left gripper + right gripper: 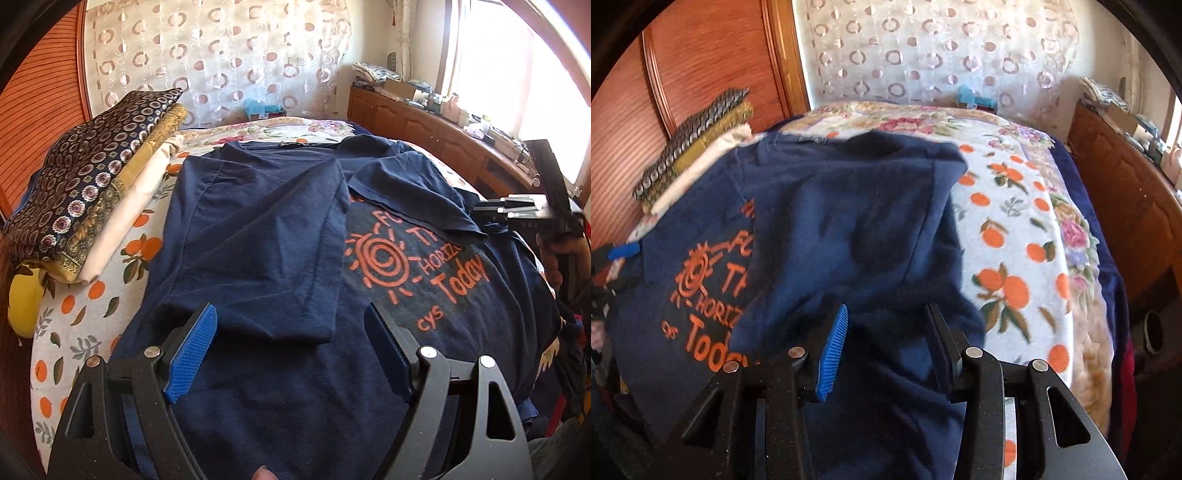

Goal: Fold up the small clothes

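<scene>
Navy T-shirt (pixel 280 236) on the orange-print blanket (pixel 1015 258), side panels folded inward. Left gripper (pixel 290 354) wide, right gripper (pixel 886 350) half-open, both empty above the hem. Judgement: pinch both hem corners evenly, then fold toward the collar.

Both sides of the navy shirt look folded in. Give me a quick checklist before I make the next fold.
1. Left side panel of the navy T-shirt folded over the middle: ok, it lies flat with a straight edge.
2. Right side panel folded in: ok, though its sleeve lies rumpled over the orange print.
3. Left hand-held gripper free: ok, jaws wide, no cloth between the pads.
4. Right hand-held gripper free: ok, jaws apart over the fabric, nothing pinched.
5. Bottom hem reachable: cannot tell, it is hidden under the gripper bodies.
6. Room at the collar end: ok, but the stacked fabrics sit close beside the shirt's left edge.
</scene>
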### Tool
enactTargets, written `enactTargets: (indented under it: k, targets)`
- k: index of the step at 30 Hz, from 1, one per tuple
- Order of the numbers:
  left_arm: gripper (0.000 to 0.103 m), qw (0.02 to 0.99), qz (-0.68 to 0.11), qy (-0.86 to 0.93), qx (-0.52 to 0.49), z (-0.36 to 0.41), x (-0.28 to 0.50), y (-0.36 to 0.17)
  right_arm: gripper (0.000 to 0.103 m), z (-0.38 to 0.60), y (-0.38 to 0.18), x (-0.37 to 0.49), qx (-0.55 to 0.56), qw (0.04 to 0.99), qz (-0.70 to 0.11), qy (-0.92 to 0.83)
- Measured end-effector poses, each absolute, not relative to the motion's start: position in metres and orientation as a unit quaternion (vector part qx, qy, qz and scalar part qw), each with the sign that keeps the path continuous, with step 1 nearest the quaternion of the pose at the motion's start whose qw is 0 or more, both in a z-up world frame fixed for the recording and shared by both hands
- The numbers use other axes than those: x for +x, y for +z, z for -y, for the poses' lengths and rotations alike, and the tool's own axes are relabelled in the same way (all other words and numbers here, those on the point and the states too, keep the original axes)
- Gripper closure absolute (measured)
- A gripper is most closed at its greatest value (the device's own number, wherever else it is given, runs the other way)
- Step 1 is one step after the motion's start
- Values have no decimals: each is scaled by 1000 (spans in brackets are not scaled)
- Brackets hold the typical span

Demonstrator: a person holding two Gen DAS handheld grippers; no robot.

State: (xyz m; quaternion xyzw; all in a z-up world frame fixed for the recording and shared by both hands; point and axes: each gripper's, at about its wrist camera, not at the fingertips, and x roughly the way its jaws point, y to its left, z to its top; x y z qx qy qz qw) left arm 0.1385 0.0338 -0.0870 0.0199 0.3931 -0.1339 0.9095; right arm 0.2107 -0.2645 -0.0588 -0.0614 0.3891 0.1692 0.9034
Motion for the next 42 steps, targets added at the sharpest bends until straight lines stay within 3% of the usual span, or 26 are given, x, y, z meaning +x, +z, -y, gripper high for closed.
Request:
enactTargets:
  k: [13,20,31,37,39,42]
  targets:
    - [20,915,-384,-121,29,-50,163,-70,58,270,-50,219,-75,912,-369,164]
    - [20,915,-384,-116,43,-52,199,-61,59,254,-25,274,-70,915,-358,174]
    - [20,906,-398,-135,55,-42,255,-66,59,240,-31,358,-64,897,-399,180]
    - [20,899,-407,-149,61,-37,272,-71,80,228,-44,374,-120,883,-420,172]
    - [20,898,-408,-152,62,-36,275,-72,95,226,-43,377,-120,881,-421,180]
    - [20,897,-409,-154,67,-34,279,-72,100,219,-29,382,-126,886,-403,190]
